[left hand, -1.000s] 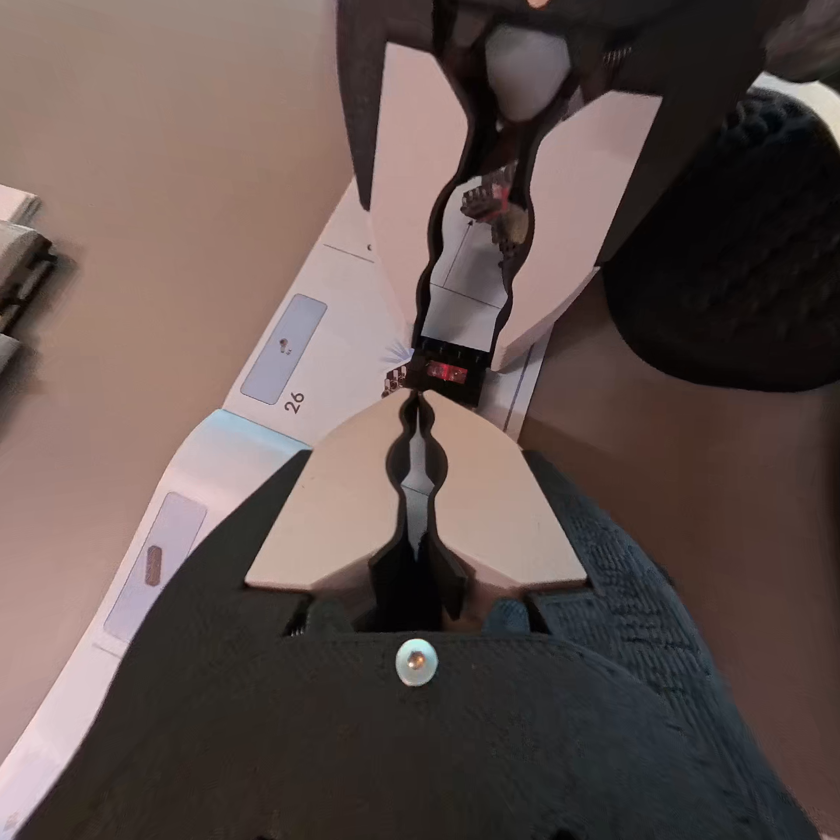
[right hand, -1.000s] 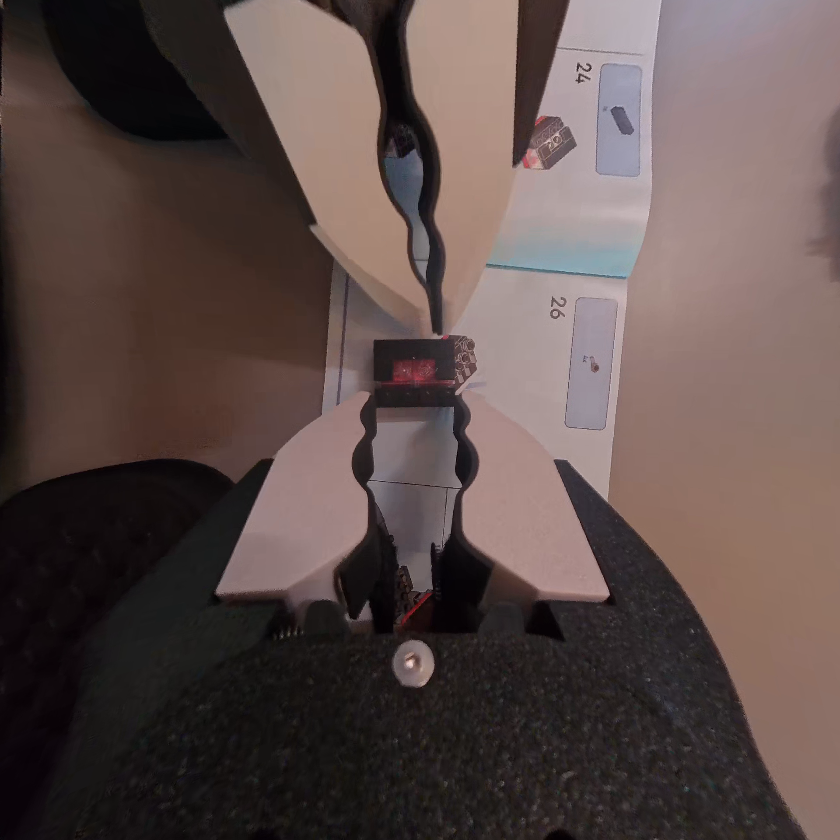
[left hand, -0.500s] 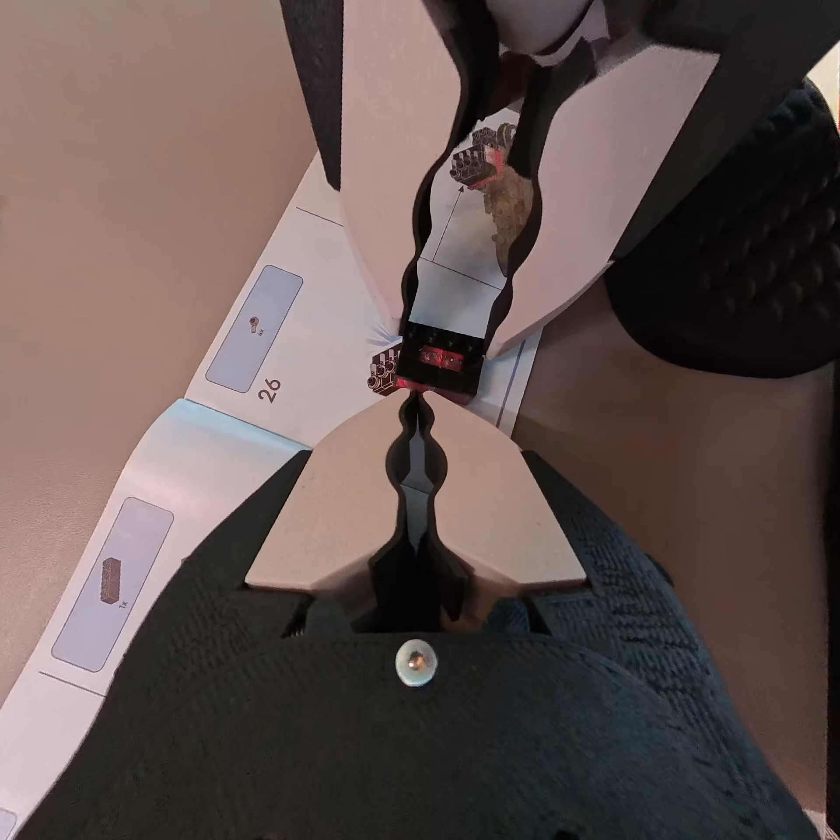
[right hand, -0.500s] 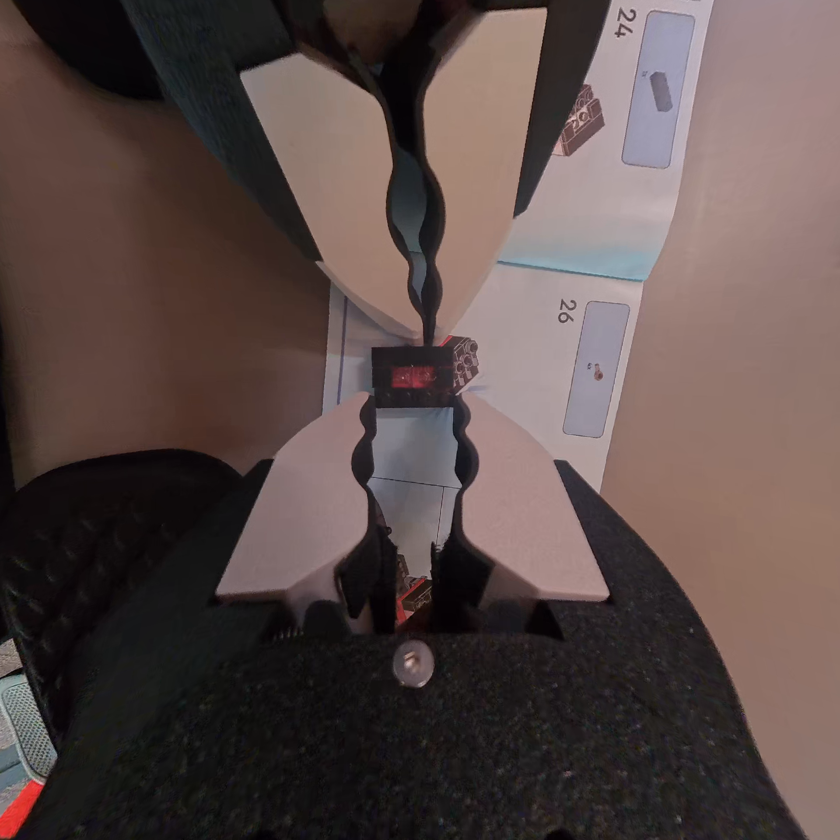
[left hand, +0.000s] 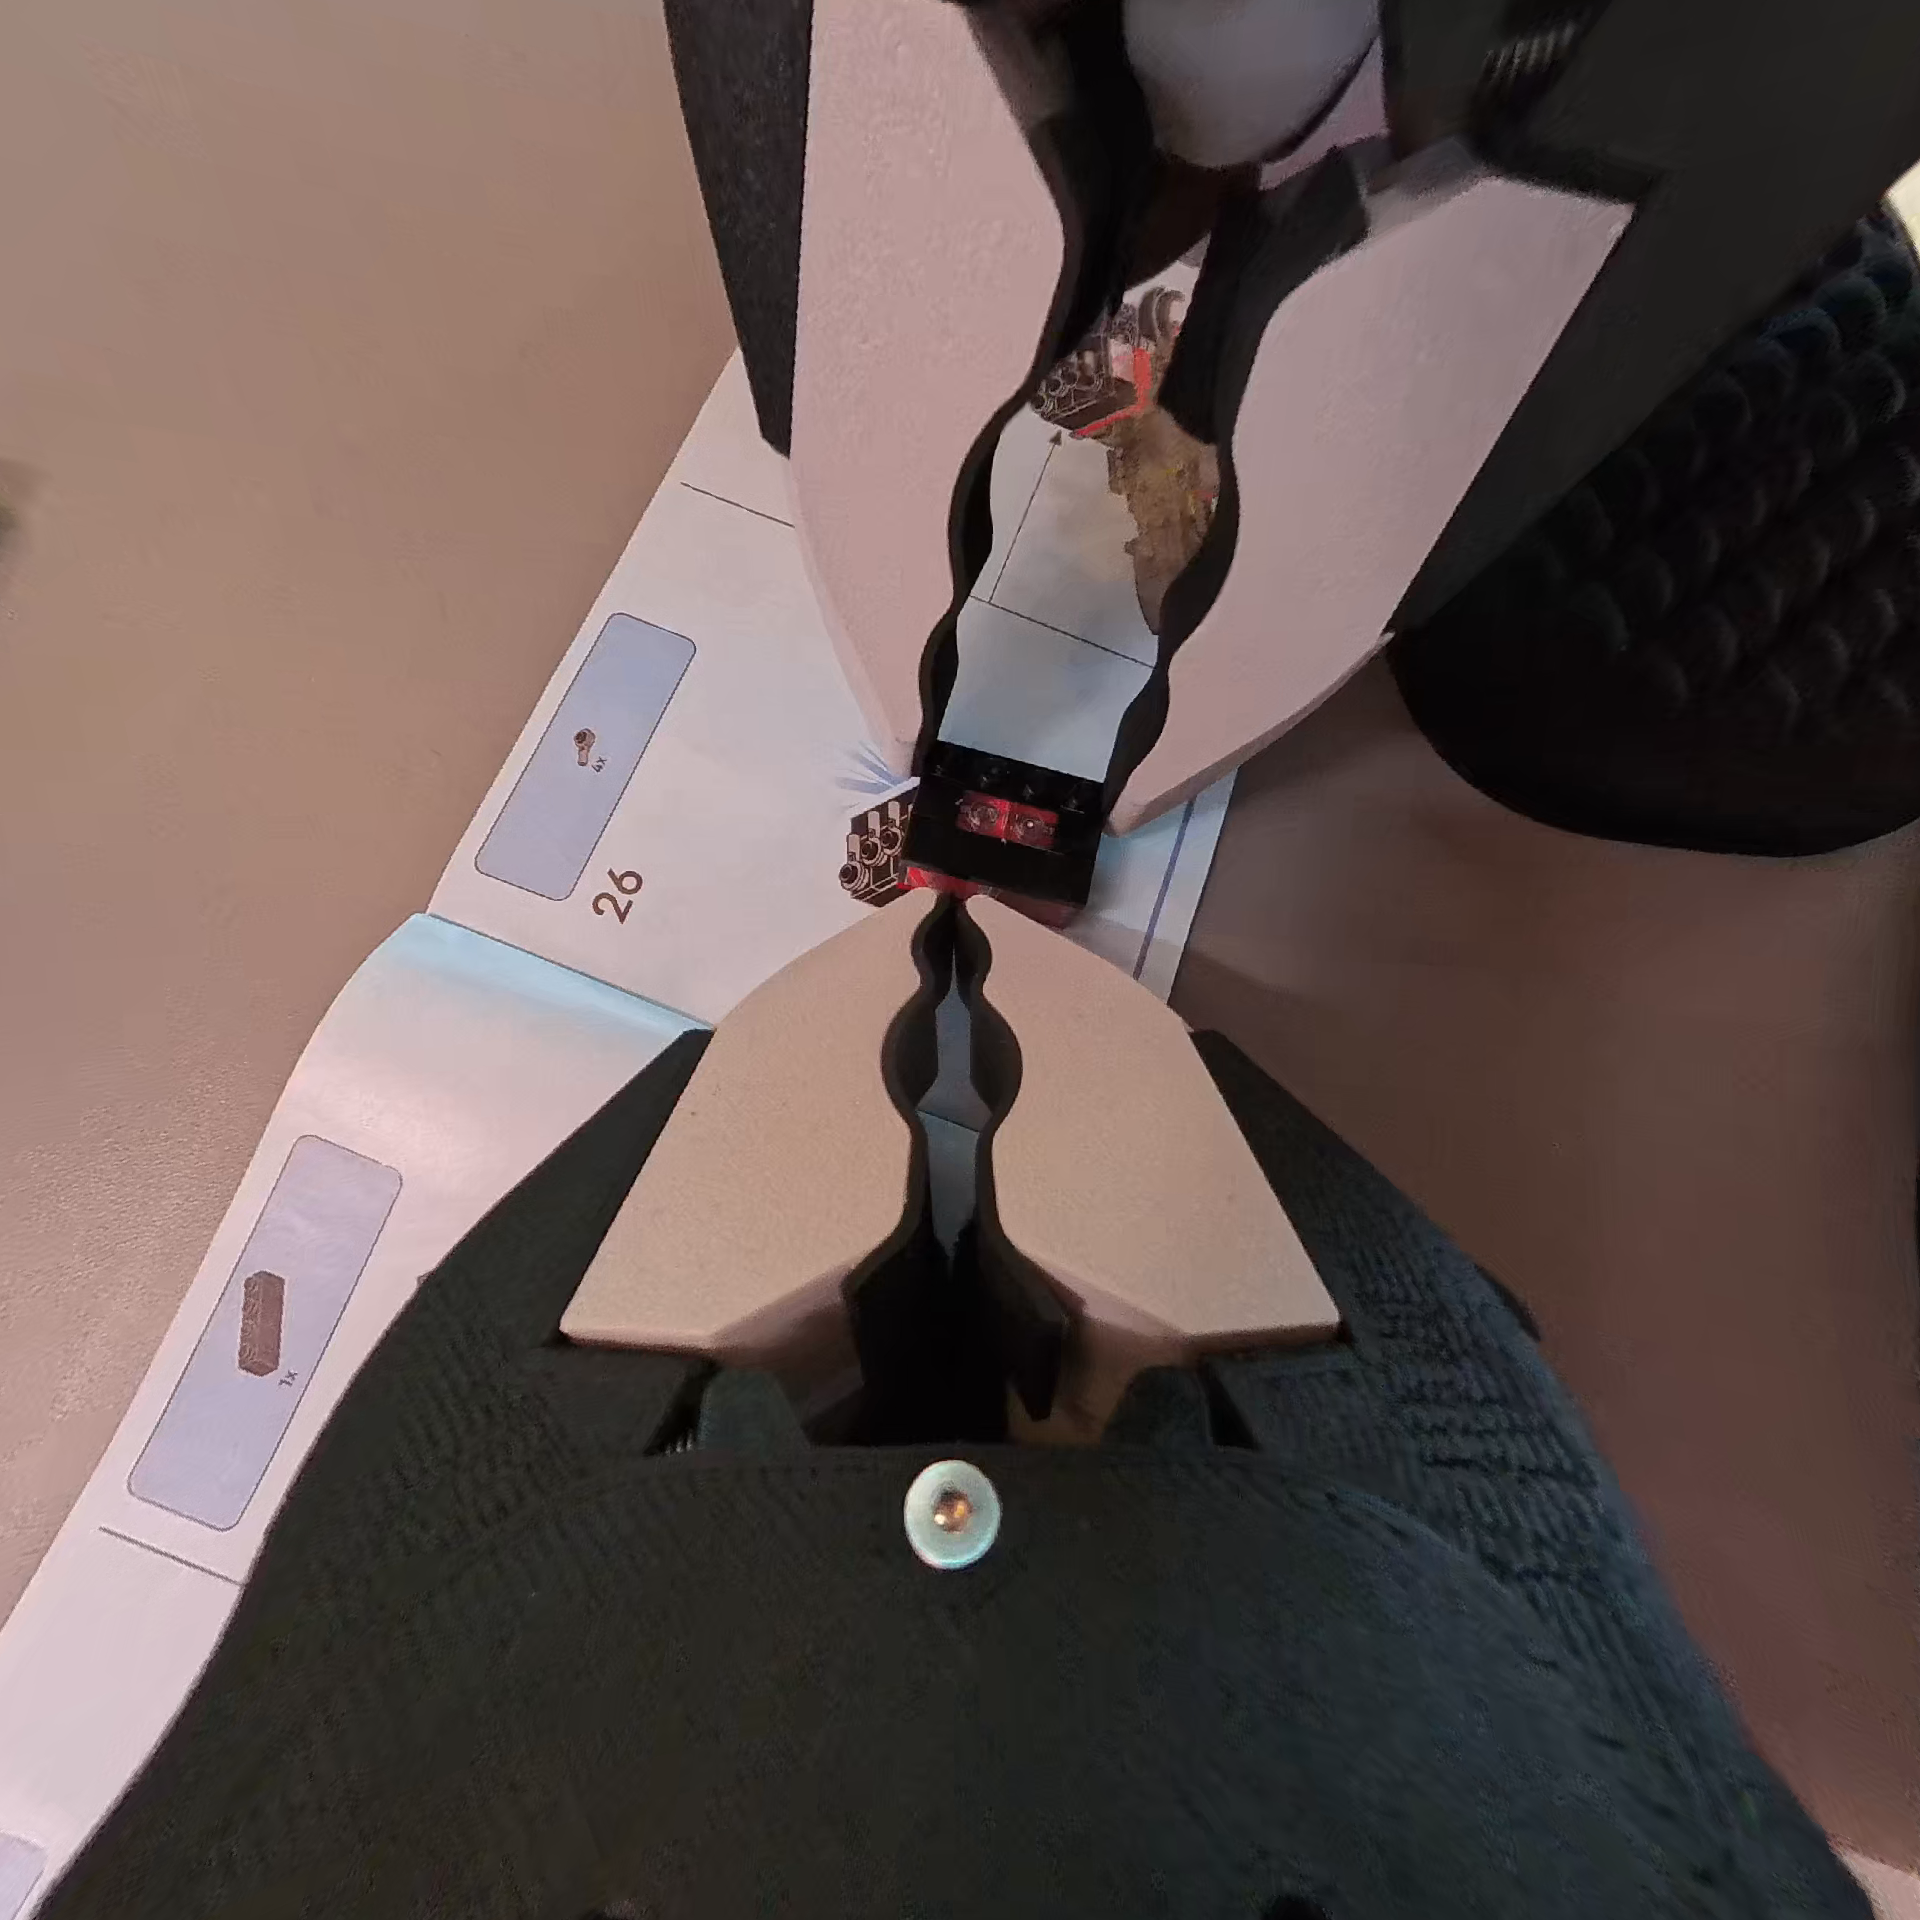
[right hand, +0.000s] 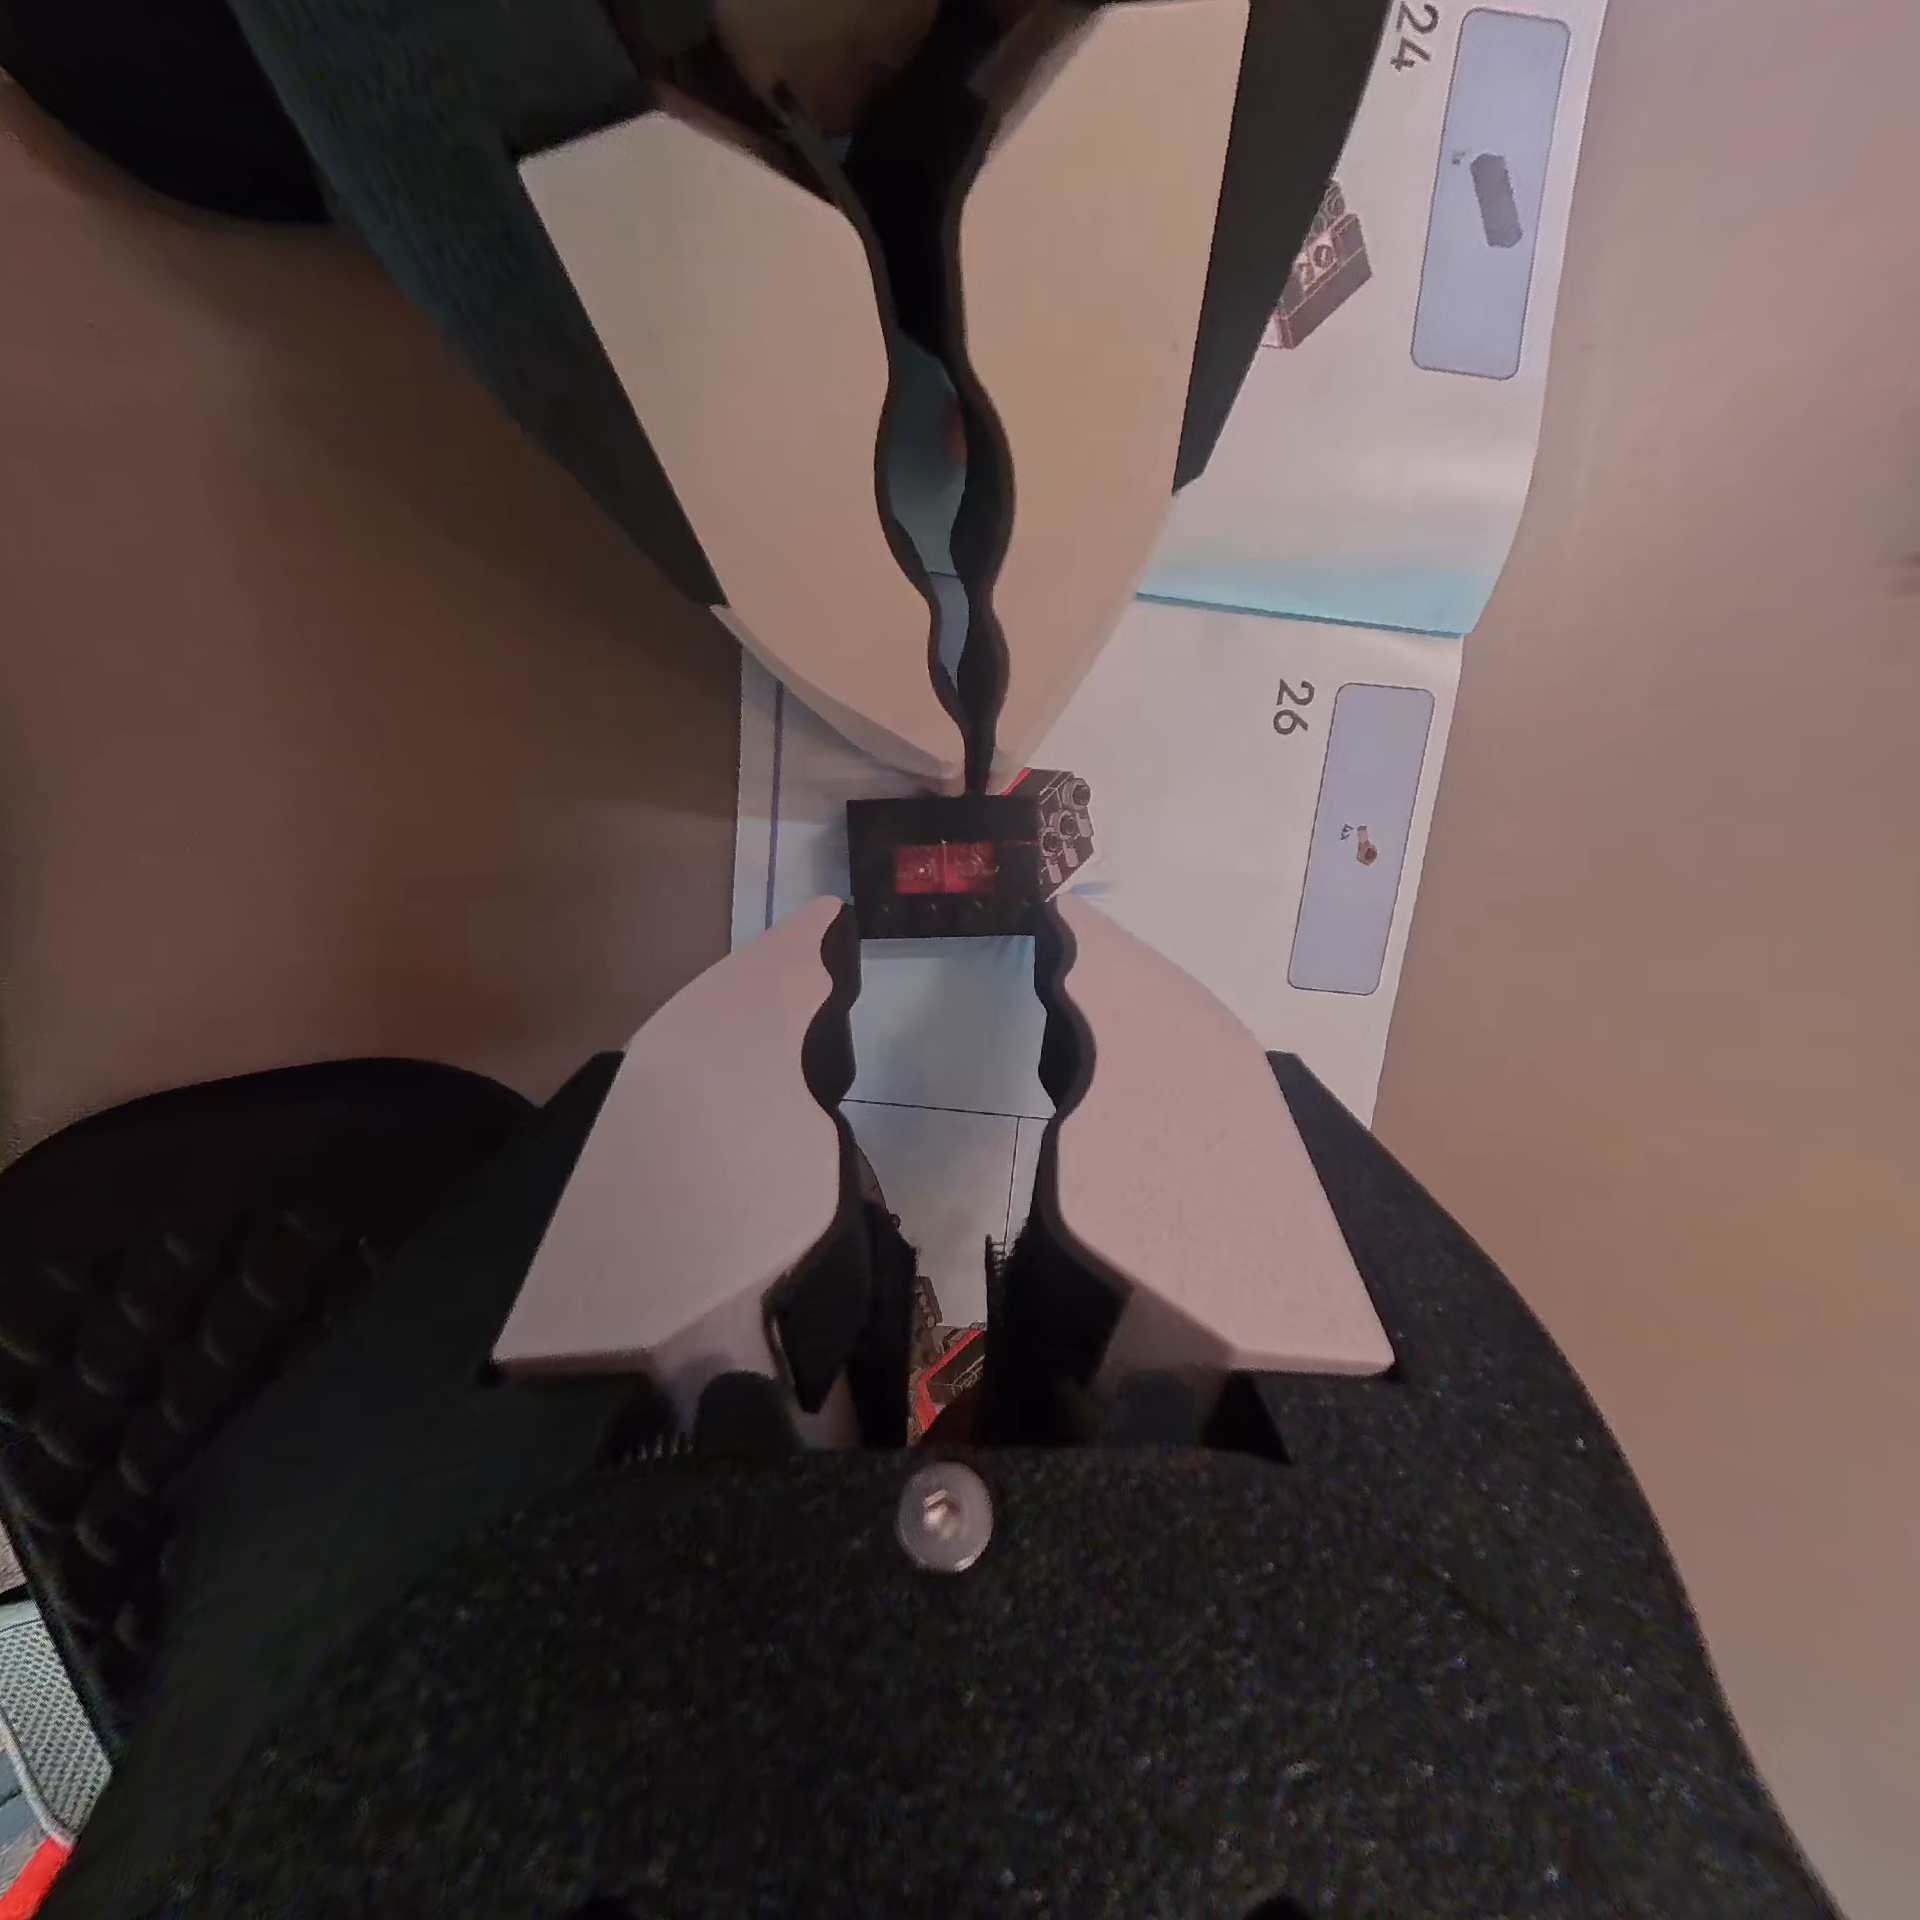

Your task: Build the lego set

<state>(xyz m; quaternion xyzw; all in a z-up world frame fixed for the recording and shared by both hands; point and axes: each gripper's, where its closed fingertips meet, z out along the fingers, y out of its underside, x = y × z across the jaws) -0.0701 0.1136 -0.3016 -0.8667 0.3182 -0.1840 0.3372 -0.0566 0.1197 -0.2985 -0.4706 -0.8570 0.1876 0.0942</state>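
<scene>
Two grippers meet over a small black-and-red lego block

We hold the lego block (right hand: 943, 868) above the open instruction booklet (right hand: 1226, 852), which lies on the tan table (left hand: 260, 416). Our right gripper (right hand: 945, 920) clamps the block's two ends between its tips; our left gripper (left hand: 948, 906) comes at the block from the opposite side, tips pinched nearly together against its edge, perhaps on a tiny red part we cannot make out. We judge the build only partly done: a few black bricks around a red centre are joined, and the booklet's open pages show further pieces to add.
</scene>
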